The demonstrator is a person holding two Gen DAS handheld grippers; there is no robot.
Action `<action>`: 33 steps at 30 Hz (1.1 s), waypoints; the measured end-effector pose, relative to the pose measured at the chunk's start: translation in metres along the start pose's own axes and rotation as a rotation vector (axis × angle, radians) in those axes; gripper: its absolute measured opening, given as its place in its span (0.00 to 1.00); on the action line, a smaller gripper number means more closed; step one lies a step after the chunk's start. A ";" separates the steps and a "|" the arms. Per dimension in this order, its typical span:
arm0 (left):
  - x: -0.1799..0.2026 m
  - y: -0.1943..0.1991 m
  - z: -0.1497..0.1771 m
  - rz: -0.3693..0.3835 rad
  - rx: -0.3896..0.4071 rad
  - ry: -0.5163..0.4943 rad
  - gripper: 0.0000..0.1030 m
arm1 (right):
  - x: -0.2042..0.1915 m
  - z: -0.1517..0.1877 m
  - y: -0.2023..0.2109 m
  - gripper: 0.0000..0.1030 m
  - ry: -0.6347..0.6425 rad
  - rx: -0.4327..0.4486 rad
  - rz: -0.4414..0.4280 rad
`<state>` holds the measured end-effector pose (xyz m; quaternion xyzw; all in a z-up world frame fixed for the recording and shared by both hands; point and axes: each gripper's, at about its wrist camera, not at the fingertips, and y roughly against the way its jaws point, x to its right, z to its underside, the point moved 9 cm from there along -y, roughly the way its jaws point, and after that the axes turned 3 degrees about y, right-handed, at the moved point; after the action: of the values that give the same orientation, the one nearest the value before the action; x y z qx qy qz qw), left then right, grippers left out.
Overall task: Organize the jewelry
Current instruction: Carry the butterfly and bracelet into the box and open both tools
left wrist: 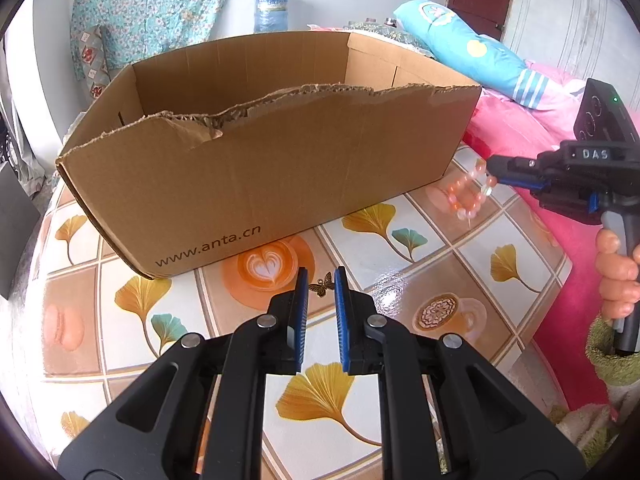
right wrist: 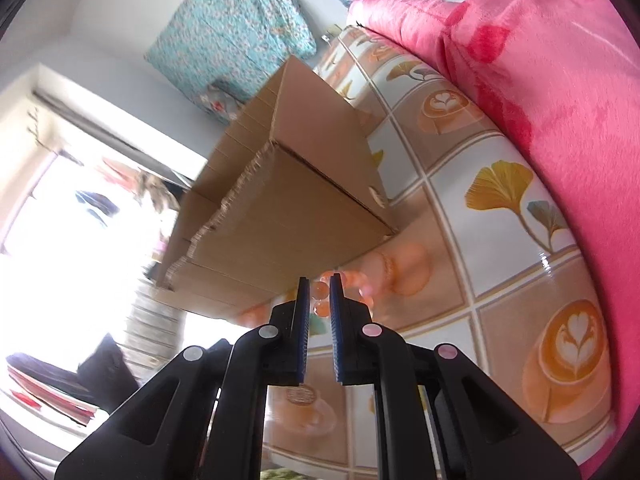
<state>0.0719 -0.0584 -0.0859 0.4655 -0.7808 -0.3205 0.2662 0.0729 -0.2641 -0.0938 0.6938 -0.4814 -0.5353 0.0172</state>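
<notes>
A small bronze butterfly charm (left wrist: 321, 285) sits between the blue pads of my left gripper (left wrist: 321, 280), which is shut on it just above the table, in front of the cardboard box (left wrist: 260, 168). At the right of the left wrist view, my right gripper (left wrist: 491, 174) is shut on an orange bead bracelet (left wrist: 468, 196) that dangles, blurred, beside the box's right end. In the right wrist view the beads (right wrist: 320, 300) show between the nearly closed fingers of that gripper (right wrist: 320, 282), with the box (right wrist: 288, 216) tilted just ahead.
The box has a torn front rim and stands on a table (left wrist: 440, 264) covered in a glossy cloth printed with ginkgo leaves and coffee cups. A pink blanket (right wrist: 540, 80) borders the table's right side. A person's hand (left wrist: 616, 276) holds the right gripper's handle.
</notes>
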 end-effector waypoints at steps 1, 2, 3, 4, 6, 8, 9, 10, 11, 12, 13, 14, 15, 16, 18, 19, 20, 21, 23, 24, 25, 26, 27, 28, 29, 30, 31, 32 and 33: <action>0.001 0.001 0.000 -0.001 0.002 0.000 0.12 | -0.003 -0.001 0.000 0.10 -0.010 0.003 -0.017; 0.001 0.002 0.000 -0.002 0.005 -0.001 0.12 | -0.005 -0.002 0.000 0.10 -0.015 0.004 -0.027; 0.001 0.003 0.000 -0.004 0.007 -0.002 0.12 | -0.006 -0.002 0.000 0.10 -0.020 0.006 -0.039; 0.002 0.005 0.000 -0.006 0.011 -0.003 0.12 | -0.007 -0.003 0.001 0.10 -0.021 0.007 -0.046; 0.002 0.008 -0.001 -0.009 0.017 -0.004 0.12 | -0.009 -0.004 0.002 0.10 -0.020 0.007 -0.057; 0.002 0.012 -0.001 -0.011 0.023 -0.005 0.12 | -0.013 -0.003 0.004 0.10 -0.021 0.010 -0.070; 0.002 0.014 -0.001 -0.012 0.027 -0.006 0.12 | -0.015 -0.003 0.005 0.10 -0.020 0.012 -0.077; 0.002 0.015 -0.001 -0.014 0.029 -0.006 0.12 | -0.017 -0.003 0.006 0.10 -0.018 0.015 -0.084; 0.002 0.017 -0.001 -0.016 0.033 -0.008 0.12 | -0.018 -0.003 0.007 0.10 -0.017 0.017 -0.090; 0.002 0.018 -0.002 -0.017 0.036 -0.009 0.12 | -0.021 -0.003 0.008 0.10 -0.016 0.019 -0.099; 0.002 0.020 -0.002 -0.020 0.040 -0.010 0.12 | -0.022 -0.003 0.009 0.10 -0.015 0.021 -0.102; 0.003 0.023 -0.003 -0.022 0.046 -0.011 0.12 | -0.026 -0.003 0.010 0.10 -0.012 0.023 -0.111; 0.003 0.026 -0.003 -0.023 0.052 -0.012 0.12 | -0.028 -0.004 0.011 0.10 -0.009 0.024 -0.117; 0.003 0.029 -0.005 -0.024 0.059 -0.013 0.12 | -0.031 -0.005 0.012 0.10 -0.002 0.027 -0.122; 0.004 0.036 -0.009 -0.025 0.078 -0.019 0.12 | -0.038 -0.007 0.015 0.10 0.015 0.033 -0.132; 0.004 0.040 -0.011 -0.026 0.088 -0.023 0.12 | -0.044 -0.009 0.018 0.10 0.028 0.040 -0.140; 0.005 0.046 -0.015 -0.027 0.100 -0.028 0.12 | -0.048 -0.011 0.019 0.10 0.037 0.044 -0.147; 0.006 0.052 -0.019 -0.023 0.115 -0.035 0.12 | -0.055 -0.015 0.022 0.10 0.052 0.050 -0.157; 0.008 0.063 -0.029 -0.017 0.143 -0.048 0.12 | -0.067 -0.022 0.027 0.10 0.083 0.064 -0.173; 0.009 0.070 -0.037 -0.011 0.159 -0.056 0.12 | -0.074 -0.026 0.030 0.10 0.103 0.071 -0.182; 0.011 0.076 -0.044 -0.005 0.173 -0.063 0.12 | -0.082 -0.032 0.033 0.10 0.123 0.079 -0.192; 0.013 0.081 -0.051 0.002 0.185 -0.067 0.12 | -0.089 -0.037 0.035 0.10 0.142 0.086 -0.199; 0.014 0.086 -0.059 0.015 0.198 -0.070 0.12 | -0.094 -0.040 0.037 0.10 0.157 0.091 -0.204; 0.016 0.090 -0.068 0.030 0.207 -0.073 0.12 | -0.100 -0.045 0.038 0.10 0.174 0.096 -0.208; 0.017 0.092 -0.075 0.040 0.213 -0.076 0.12 | -0.108 -0.053 0.038 0.10 0.197 0.100 -0.216; 0.019 0.093 -0.081 0.046 0.217 -0.077 0.12 | -0.113 -0.058 0.037 0.10 0.212 0.101 -0.220; 0.020 0.093 -0.090 0.059 0.220 -0.077 0.12 | -0.116 -0.062 0.037 0.10 0.222 0.101 -0.221; 0.021 0.091 -0.099 0.073 0.218 -0.077 0.12 | -0.120 -0.069 0.034 0.10 0.241 0.098 -0.217; 0.021 0.088 -0.106 0.082 0.214 -0.075 0.12 | -0.123 -0.074 0.031 0.10 0.257 0.095 -0.211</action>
<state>0.0899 -0.0726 0.0520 0.4464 -0.8385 -0.2412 0.1984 0.1136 -0.2329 0.0435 0.8031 -0.4246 -0.4179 -0.0104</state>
